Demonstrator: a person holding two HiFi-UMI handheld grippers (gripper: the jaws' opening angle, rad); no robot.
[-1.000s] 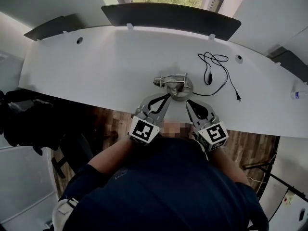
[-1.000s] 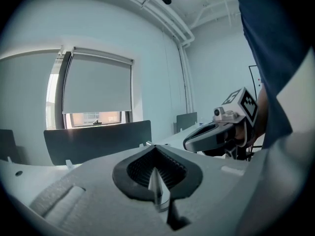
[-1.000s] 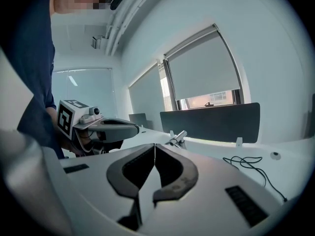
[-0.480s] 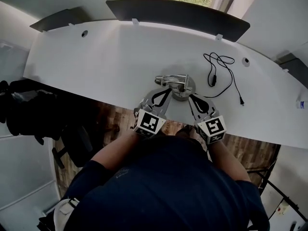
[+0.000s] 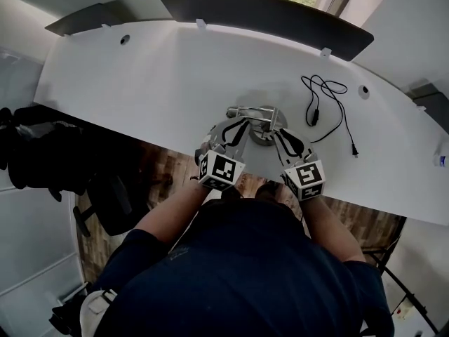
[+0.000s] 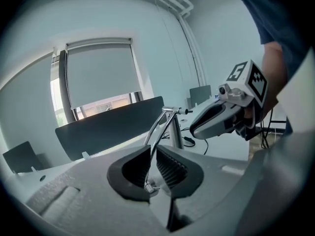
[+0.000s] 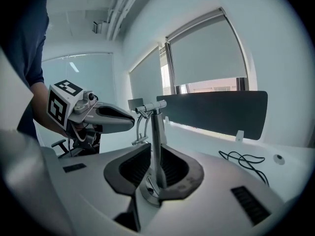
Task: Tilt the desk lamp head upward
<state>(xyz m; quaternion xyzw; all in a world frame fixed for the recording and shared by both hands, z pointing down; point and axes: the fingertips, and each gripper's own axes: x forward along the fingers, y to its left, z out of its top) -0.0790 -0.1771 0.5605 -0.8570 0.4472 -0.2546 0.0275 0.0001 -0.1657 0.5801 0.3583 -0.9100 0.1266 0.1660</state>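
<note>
A chrome desk lamp (image 5: 265, 126) stands on its round base near the front edge of the white desk (image 5: 140, 83). Its upright post (image 7: 156, 127) carries a short crossbar, and a thin curved double-rod arm (image 6: 160, 124) hangs from that. My left gripper (image 5: 235, 126) reaches in from the left. Its jaws (image 6: 152, 152) are just opening, with the thin arm in the narrow gap between the pads. My right gripper (image 5: 279, 133) comes in from the right. Its jaws (image 7: 156, 154) are opening too, and the post stands between them above the base.
A loose black cable (image 5: 324, 107) lies on the desk right of the lamp. A dark partition panel (image 5: 266, 16) runs along the far edge. The person's body fills the near side. A black chair (image 5: 42, 160) stands off the desk at left.
Both grippers have moved forward from the desk's front edge onto the lamp. The jaws of each have parted slightly. The head view has shifted a little.
</note>
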